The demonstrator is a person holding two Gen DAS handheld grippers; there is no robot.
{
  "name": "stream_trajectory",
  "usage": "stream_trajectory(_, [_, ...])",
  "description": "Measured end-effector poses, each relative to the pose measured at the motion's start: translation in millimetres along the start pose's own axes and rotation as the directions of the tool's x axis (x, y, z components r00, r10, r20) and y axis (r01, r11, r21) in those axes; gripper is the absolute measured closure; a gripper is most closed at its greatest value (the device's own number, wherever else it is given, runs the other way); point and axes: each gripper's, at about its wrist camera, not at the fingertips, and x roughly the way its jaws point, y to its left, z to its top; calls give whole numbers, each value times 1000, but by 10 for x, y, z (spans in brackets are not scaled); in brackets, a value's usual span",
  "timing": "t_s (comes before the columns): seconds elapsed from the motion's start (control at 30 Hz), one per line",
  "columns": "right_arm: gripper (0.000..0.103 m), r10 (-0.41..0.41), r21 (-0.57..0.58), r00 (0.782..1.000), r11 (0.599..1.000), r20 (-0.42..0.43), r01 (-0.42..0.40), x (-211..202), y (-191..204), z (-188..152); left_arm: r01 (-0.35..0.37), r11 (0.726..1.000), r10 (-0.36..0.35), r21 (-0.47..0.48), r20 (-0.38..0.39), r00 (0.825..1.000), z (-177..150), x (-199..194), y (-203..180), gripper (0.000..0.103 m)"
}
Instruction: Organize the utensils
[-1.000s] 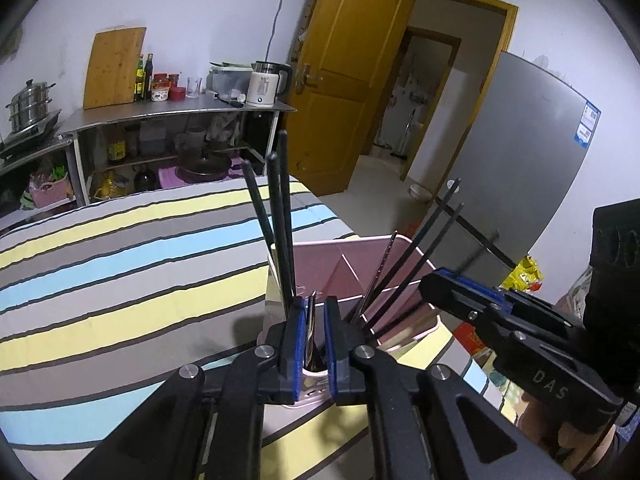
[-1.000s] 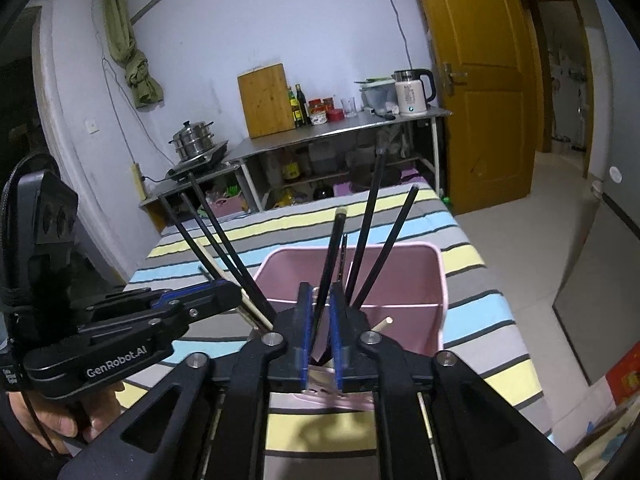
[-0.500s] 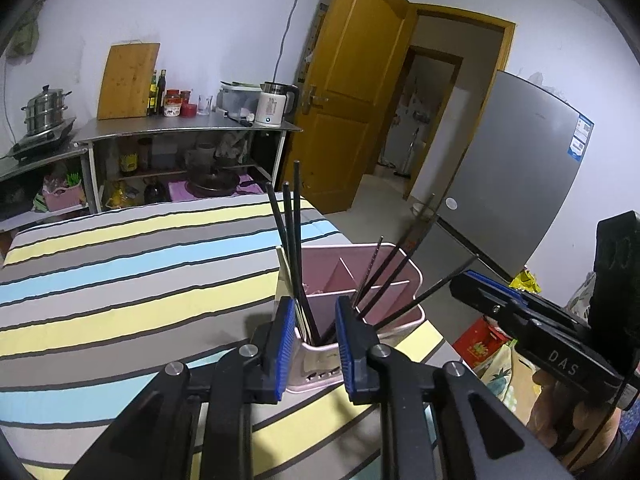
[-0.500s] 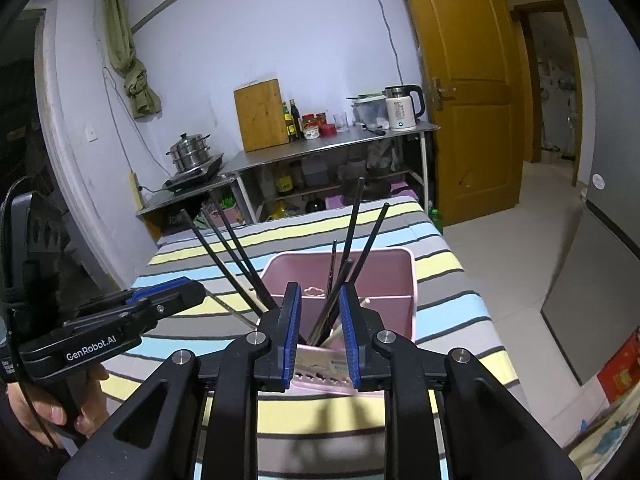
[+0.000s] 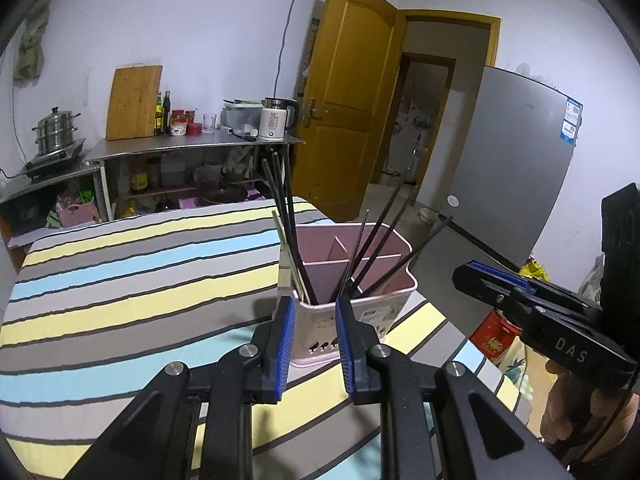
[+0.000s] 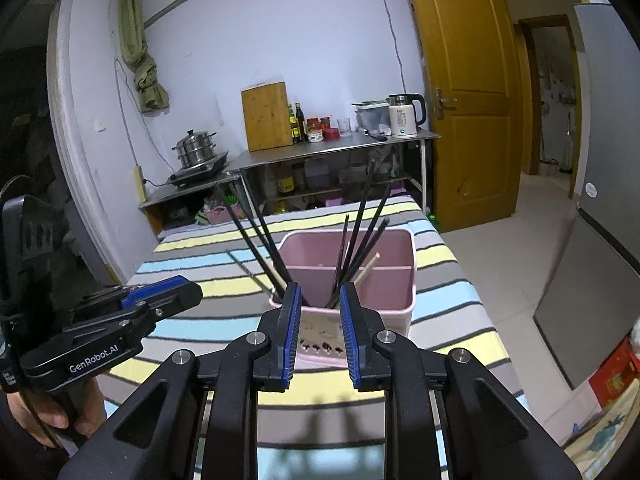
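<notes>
A pink divided utensil holder stands on the striped tablecloth. Several black chopsticks and a pale wooden one stand in its near compartments, leaning left and right. My left gripper is open and empty, just short of the holder's near corner. My right gripper is open and empty, in front of the holder's near wall. The right gripper shows at the right of the left wrist view; the left gripper shows at the left of the right wrist view.
The table's far right edge drops to a tiled floor. A metal shelf unit with a kettle, bottles, cutting board and steamer pot stands behind the table. A grey fridge and a wooden door are to the right.
Both grippers let go of the chopsticks, opened, and drew back from the holder. The chopsticks now stand loose in the holder.
</notes>
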Motion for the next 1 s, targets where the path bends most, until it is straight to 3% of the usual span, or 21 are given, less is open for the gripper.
stream_trajectory(0.6, [82,-22,-30,1000,999,-2,22,-123,83,-563,-32,999,32,11,49,998,-520,-109,-76,83])
stream_trajectory(1.0, [82,-31,-31,1000,999,0,31,-138,101,-727,-55,998,53,31,62,997,-732,-138,-104,83])
